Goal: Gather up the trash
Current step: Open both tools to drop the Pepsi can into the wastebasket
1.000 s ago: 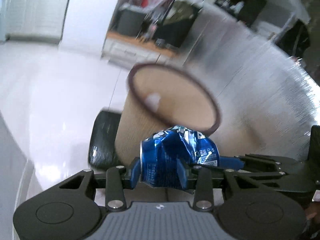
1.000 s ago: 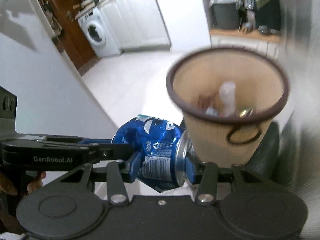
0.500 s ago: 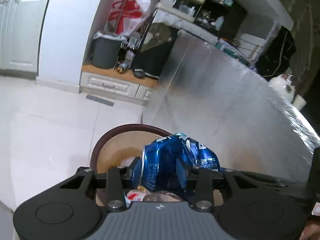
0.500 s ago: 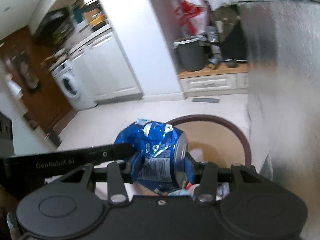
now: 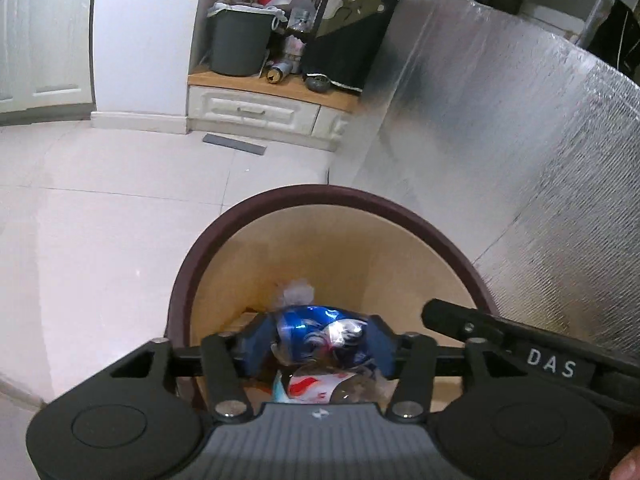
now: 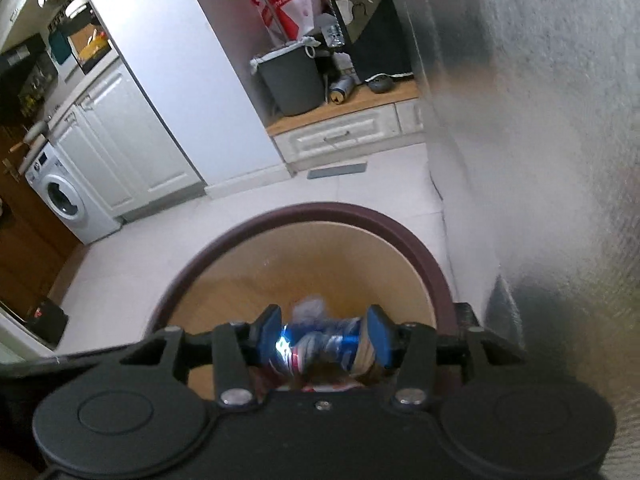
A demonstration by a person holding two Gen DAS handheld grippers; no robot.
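Observation:
A tan waste bin with a dark brown rim (image 5: 320,194) (image 6: 332,210) stands right below both grippers. My left gripper (image 5: 320,332) hangs over its mouth with its jaws opening. A crushed blue can (image 5: 308,336) sits low and blurred between the pads, no longer pinched. My right gripper (image 6: 323,328) is beside it over the same bin. It is shut on a second crushed blue can (image 6: 336,340), which lies low between the pads. A red and white wrapper (image 5: 316,386) and crumpled clear plastic (image 5: 296,290) lie inside the bin.
A silver quilted panel (image 5: 500,140) rises close on the right of the bin. White floor tiles (image 5: 100,240) spread to the left. Farther back is a grey bin (image 5: 240,40) on a wooden ledge with drawers (image 5: 256,110). A washing machine (image 6: 64,196) stands at the far left.
Both grippers moved from beside the bin to over its mouth, tilting down. The left jaws have spread and its can has sunk lower between them. The right can also sits lower.

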